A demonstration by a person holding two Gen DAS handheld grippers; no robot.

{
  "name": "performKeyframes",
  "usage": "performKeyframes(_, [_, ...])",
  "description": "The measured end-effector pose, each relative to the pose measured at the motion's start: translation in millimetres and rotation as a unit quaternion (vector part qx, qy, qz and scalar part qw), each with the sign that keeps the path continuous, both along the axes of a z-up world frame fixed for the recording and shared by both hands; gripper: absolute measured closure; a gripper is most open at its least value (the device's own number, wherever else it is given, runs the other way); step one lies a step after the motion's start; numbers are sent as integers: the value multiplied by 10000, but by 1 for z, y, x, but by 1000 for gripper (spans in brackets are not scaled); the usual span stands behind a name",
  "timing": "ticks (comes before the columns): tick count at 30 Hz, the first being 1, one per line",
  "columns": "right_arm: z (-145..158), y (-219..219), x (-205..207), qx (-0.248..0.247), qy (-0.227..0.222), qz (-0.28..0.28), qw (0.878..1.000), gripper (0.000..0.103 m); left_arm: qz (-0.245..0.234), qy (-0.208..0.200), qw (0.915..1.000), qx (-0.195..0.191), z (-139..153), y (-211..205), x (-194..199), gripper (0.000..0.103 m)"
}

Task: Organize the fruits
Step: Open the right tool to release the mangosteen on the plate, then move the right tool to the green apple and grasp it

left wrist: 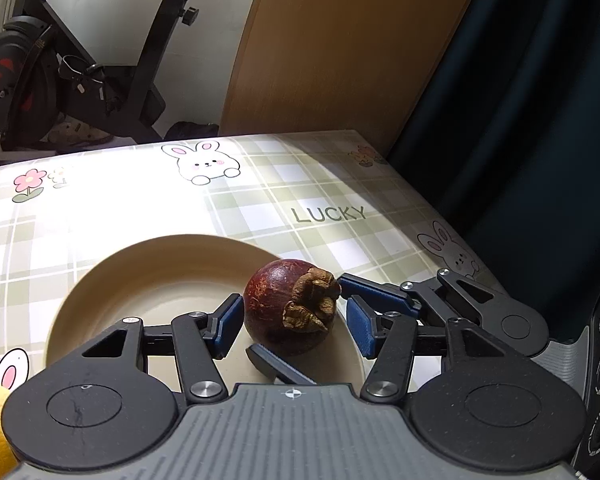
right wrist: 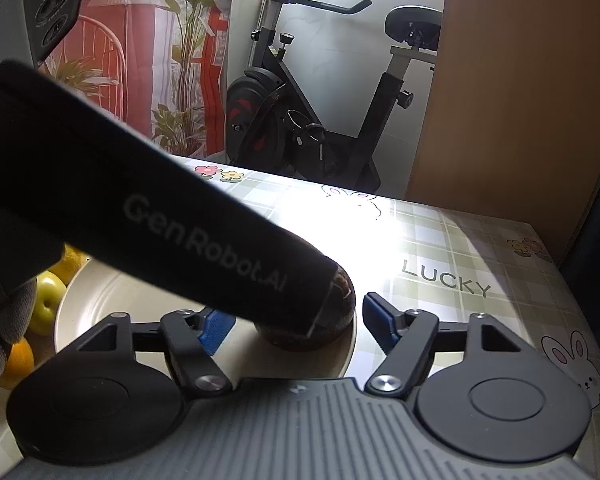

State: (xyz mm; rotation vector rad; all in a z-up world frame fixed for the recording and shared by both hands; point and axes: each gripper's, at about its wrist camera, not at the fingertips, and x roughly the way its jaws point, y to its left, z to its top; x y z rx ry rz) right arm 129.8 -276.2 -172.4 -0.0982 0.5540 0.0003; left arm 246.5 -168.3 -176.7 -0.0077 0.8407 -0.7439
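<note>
Mangosteen (left wrist: 290,307), dark red-purple and round with a dry brown calyx, sits on the right part of the round beige ceramic plate (left wrist: 148,280), between open fingers.

Left gripper (left wrist: 292,322) stands spread around the fruit, its blue pads just beside the skin, with a gap showing on the right side. Right gripper (right wrist: 296,320) also stands spread, facing the same fruit (right wrist: 340,312) from the other side, with the left tool's black body crossing its view. Plate rests on a green plaid tablecloth (left wrist: 260,208) printed with rabbits. Beyond the plate's left rim lie a yellow-green apple (right wrist: 46,304), an orange (right wrist: 18,362) and a yellow citrus fruit (right wrist: 70,264).
</note>
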Motion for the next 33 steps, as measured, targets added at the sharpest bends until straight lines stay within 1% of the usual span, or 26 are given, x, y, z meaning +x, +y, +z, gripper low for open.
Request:
performKeyframes(4, [8, 8, -15, 49, -13, -34, 10000, 29, 83, -139, 9998, -126, 14, 17, -12, 44])
performKeyframes(8, [20, 18, -34, 288, -113, -43, 9995, 29, 179, -375, 9990, -178, 31, 42, -30, 44])
performKeyframes(11, [30, 26, -49, 627, -217, -60, 9978, 29, 256, -580, 9978, -179, 45, 66, -47, 44])
performKeyframes(12, [34, 27, -52, 792, -222, -43, 9966, 29, 299, -604, 9975, -202, 49, 75, -52, 44])
performKeyframes(14, [39, 34, -60, 940, -259, -32, 9952, 29, 418, -613, 9969, -263, 57, 94, -61, 44])
performKeyframes(16, [45, 45, -68, 979, -321, -3, 9947, 29, 546, -670, 9959, -284, 64, 114, -72, 44])
performKeyframes(19, [48, 64, -78, 985, -374, 95, 9944, 29, 754, -935, 9926, -195, 73, 142, -90, 44])
performKeyframes(21, [50, 77, -83, 926, -379, 198, 9948, 29, 882, -1028, 9906, -180, 77, 161, -102, 44])
performKeyframes(25, [48, 101, -89, 835, -365, 413, 9950, 29, 1148, -1038, 9875, -298, 76, 189, -120, 44])
performKeyframes(28, [43, 117, -94, 818, -320, 570, 9945, 30, 1294, -1013, 9861, -258, 71, 205, -130, 44])
performKeyframes(31, [38, 127, -98, 996, -181, 694, 9924, 33, 1471, -881, 9850, -210, 61, 218, -134, 44])
performKeyframes(33, [33, 131, -99, 1130, -56, 763, 9906, 35, 1553, -752, 9846, -275, 56, 229, -139, 44])
